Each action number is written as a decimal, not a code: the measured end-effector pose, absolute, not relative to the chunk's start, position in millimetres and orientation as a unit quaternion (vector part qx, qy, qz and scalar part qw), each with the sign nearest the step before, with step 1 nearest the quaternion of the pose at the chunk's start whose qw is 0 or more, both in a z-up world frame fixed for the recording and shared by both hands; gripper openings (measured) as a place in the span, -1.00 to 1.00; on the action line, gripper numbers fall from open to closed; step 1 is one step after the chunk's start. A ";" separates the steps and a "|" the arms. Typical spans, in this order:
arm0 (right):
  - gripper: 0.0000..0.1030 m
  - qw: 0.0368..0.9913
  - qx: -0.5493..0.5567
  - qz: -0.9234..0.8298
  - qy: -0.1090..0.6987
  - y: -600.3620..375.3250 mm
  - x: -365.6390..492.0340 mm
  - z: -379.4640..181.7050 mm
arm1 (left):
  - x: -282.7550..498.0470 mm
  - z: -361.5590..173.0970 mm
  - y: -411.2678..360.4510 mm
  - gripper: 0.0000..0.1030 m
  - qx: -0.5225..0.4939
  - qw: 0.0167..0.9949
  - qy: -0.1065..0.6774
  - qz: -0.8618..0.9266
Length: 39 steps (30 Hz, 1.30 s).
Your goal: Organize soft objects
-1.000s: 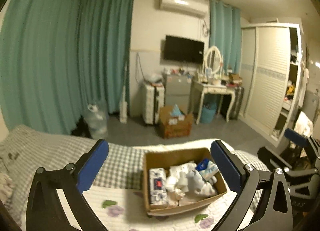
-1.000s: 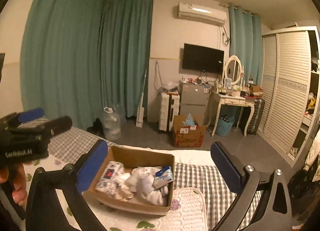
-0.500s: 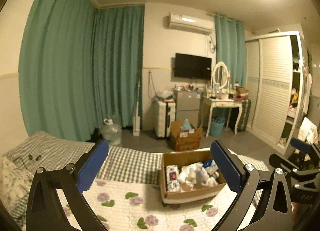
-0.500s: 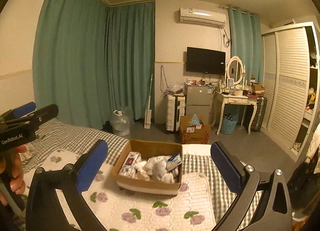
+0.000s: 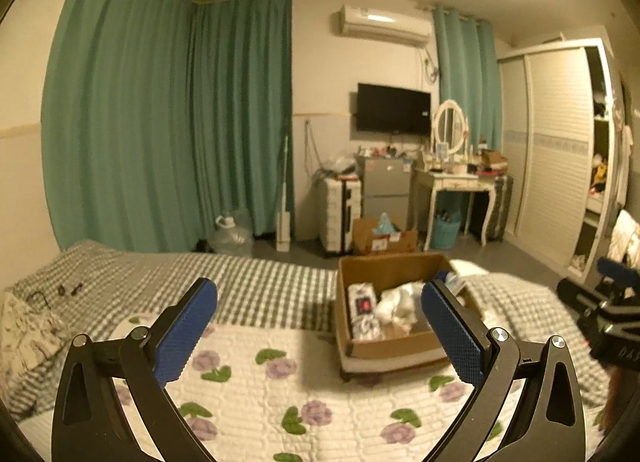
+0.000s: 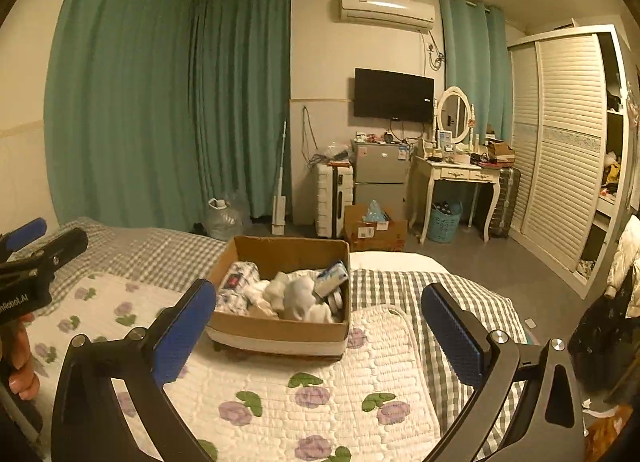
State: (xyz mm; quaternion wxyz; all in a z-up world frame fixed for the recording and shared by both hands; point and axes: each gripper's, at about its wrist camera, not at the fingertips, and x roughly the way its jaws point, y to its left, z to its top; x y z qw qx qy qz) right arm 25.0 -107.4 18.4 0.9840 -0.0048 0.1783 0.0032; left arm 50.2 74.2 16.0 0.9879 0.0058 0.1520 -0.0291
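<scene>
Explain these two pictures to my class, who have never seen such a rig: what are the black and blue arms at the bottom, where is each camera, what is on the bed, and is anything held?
No robot here: a person holds a two-finger tool in each hand. Each picture comes from a camera on one tool, looking along its blue-padded fingers. The left tool fills the bottom of its own view; the right tool does likewise, and each shows at the other view's edge. Both are open and hold nothing. On the flowered quilt of the bed stands a cardboard box holding white soft items, a patterned bundle and a blue-and-white packet. Beyond are green curtains and a dressing table.
</scene>
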 end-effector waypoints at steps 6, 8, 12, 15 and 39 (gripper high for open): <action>1.00 0.981 -0.027 -0.004 0.192 -103.0 42.3 -1.8 | 64.7 -8.2 78.4 1.00 -0.005 0.984 0.175 -0.036; 1.00 0.980 -0.034 -0.006 0.195 -101.3 44.6 -6.3 | 65.8 -10.9 77.1 1.00 0.000 0.984 0.174 -0.031; 1.00 0.980 -0.034 0.000 0.198 -99.4 45.7 -11.7 | 66.3 -15.8 78.2 1.00 0.003 0.984 0.178 -0.030; 1.00 0.979 -0.032 0.002 0.200 -98.5 46.3 -14.1 | 67.8 -17.5 79.4 1.00 0.000 0.981 0.192 -0.037; 1.00 0.977 -0.052 -0.001 0.205 -93.1 44.5 -23.7 | 67.1 -23.5 84.4 1.00 0.007 0.979 0.200 -0.042</action>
